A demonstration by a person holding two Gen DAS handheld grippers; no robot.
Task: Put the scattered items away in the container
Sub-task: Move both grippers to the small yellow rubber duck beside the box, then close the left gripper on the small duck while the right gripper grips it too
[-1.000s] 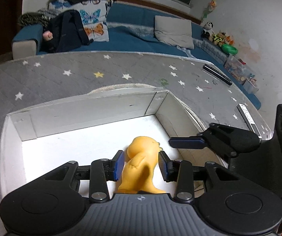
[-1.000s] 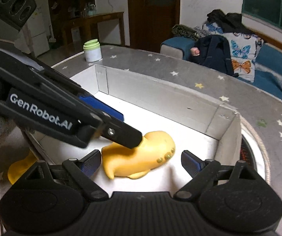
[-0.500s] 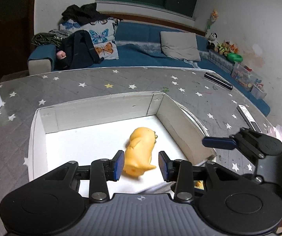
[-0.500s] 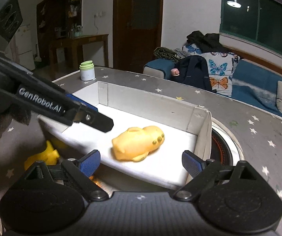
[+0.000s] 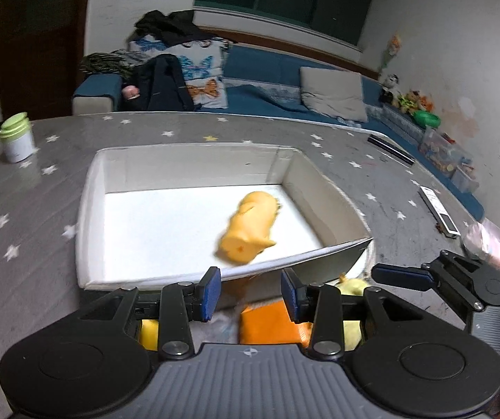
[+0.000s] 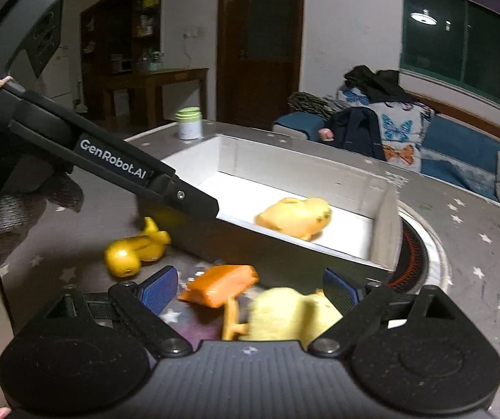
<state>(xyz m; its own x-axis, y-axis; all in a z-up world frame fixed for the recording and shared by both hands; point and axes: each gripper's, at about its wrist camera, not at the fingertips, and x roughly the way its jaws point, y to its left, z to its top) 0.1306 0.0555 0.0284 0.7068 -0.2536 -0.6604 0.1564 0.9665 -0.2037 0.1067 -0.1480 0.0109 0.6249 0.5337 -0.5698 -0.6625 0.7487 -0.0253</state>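
Observation:
A white box [image 5: 89,209] [image 6: 384,230] sits on the star-patterned table and holds an orange-yellow toy animal [image 5: 250,227] [image 6: 295,217] lying on its side. My left gripper [image 5: 250,293] is open and empty, above the box's near wall. My right gripper [image 6: 248,288] is open and empty, over the toys in front of the box. Below it lie an orange block toy [image 6: 222,284] [image 5: 270,324], a pale yellow plush [image 6: 284,312] and a yellow toy [image 6: 134,248]. The left gripper's arm crosses the right wrist view.
A white jar with a green lid [image 5: 16,138] [image 6: 188,124] stands on the table beyond the box. A remote [image 5: 438,209] and a dark bar [image 5: 391,148] lie on the table's right side. A round burner ring [image 6: 420,255] sits beside the box. A sofa lies behind.
Both grippers have pulled back and up from the box. The left gripper, which stood around the toy animal, is now clear of it. The toys outside the box have come into view.

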